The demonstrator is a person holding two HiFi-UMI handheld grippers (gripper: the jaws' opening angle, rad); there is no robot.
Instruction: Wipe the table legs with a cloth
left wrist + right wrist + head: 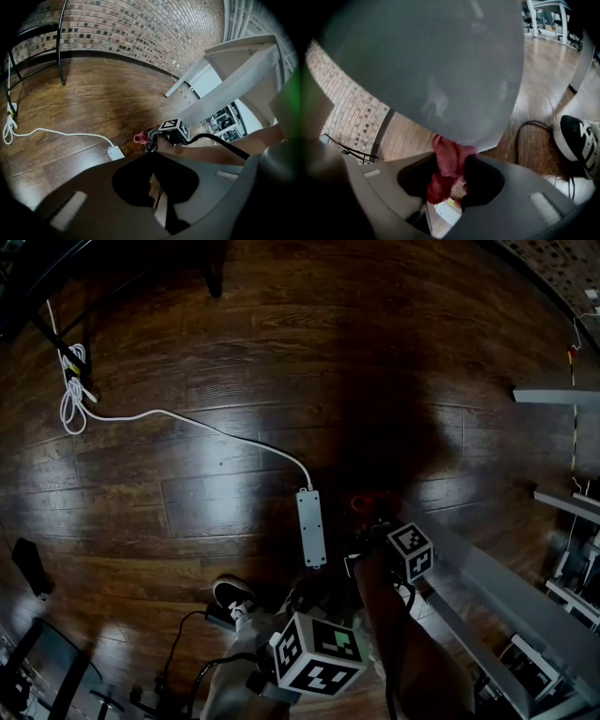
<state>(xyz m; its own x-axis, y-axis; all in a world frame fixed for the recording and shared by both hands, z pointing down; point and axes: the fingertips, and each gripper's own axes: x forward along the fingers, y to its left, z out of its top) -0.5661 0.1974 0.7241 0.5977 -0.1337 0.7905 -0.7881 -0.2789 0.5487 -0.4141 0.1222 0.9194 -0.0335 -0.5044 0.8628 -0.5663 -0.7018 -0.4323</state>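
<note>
No readable text, numbers or brands in any view. Marker cube at lower centre and second marker cube at centre right carry only black-and-white square patterns. Power strip: no legible print.

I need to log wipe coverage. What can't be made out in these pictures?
How much cloth lies against the table leg: right gripper view, the leg itself covers the contact.
Dirt on the leg: head view, too dark.
The leg's far end: head view, cut off at the lower right edge.
</note>
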